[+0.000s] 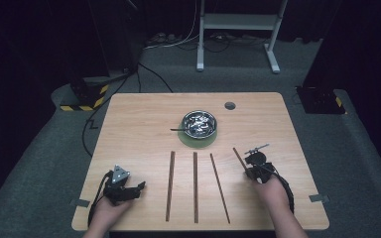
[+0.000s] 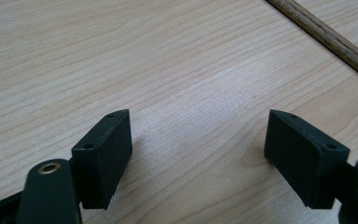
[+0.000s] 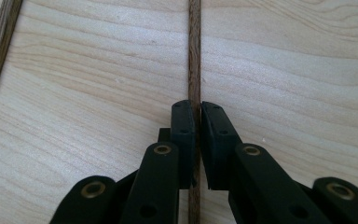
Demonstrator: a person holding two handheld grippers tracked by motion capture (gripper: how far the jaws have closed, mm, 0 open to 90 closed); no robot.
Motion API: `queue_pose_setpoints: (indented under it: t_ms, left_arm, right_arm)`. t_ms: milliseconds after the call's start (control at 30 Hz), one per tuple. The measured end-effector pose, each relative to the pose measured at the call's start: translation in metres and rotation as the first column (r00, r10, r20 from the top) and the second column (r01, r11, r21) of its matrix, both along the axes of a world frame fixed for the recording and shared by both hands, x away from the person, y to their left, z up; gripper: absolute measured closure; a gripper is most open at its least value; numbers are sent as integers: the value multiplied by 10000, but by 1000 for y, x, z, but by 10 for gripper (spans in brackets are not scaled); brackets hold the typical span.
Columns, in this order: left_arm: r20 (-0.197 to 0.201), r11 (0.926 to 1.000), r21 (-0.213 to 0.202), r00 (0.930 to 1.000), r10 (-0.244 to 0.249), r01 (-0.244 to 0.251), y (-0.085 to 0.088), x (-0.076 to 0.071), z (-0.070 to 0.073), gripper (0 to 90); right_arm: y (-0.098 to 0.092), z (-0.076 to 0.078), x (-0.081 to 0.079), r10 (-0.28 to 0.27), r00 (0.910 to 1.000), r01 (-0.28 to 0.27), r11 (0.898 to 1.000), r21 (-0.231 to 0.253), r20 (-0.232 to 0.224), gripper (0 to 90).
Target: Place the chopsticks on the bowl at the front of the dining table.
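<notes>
The right gripper (image 3: 197,116) has its jaws clamped on the rightmost wooden stick (image 3: 194,56), which lies flat at the table's (image 1: 129,124) right side with its long axis running from about 11 to 5 o'clock in the high view. The left gripper (image 2: 198,140) rests at the table's 7 o'clock corner, jaws wide with nothing between them.

Four wooden sticks (image 1: 170,185), one metal bowl (image 1: 199,124)

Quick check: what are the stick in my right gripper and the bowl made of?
The stick looks like dark, matte wood: fine lengthwise grain shows where the right gripper clamps it. The bowl seems polished metal, probably steel, judging by its bright mirror-like glints.
</notes>
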State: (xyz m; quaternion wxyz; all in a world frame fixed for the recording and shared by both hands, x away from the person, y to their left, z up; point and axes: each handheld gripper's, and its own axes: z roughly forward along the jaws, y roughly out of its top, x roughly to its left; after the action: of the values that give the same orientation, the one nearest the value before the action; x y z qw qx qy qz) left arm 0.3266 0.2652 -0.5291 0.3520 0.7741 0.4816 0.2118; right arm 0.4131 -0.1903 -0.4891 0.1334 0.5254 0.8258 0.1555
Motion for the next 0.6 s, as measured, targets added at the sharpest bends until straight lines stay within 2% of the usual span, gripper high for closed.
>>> queue_pose_setpoints:
  t_ms: [167, 233, 600]
  left_arm:
    - [-10, 10000, -43, 10000, 31, -31, 0, 0, 0, 233]
    - [-34, 10000, 25, 10000, -11, 11, 0, 0, 0, 233]
    - [-37, 10000, 24, 10000, -15, 15, 0, 0, 0, 233]
  right_arm:
    - [-1, 0, 0, -23, 10000, 22, 9999, 124, 77, 840]
    - [-4, 5, -2, -180, 9992, 162, 9986, 509, 358, 840]
    - [2, 28, -6, -129, 9908, -7, 9949, 1011, 1346, 840]
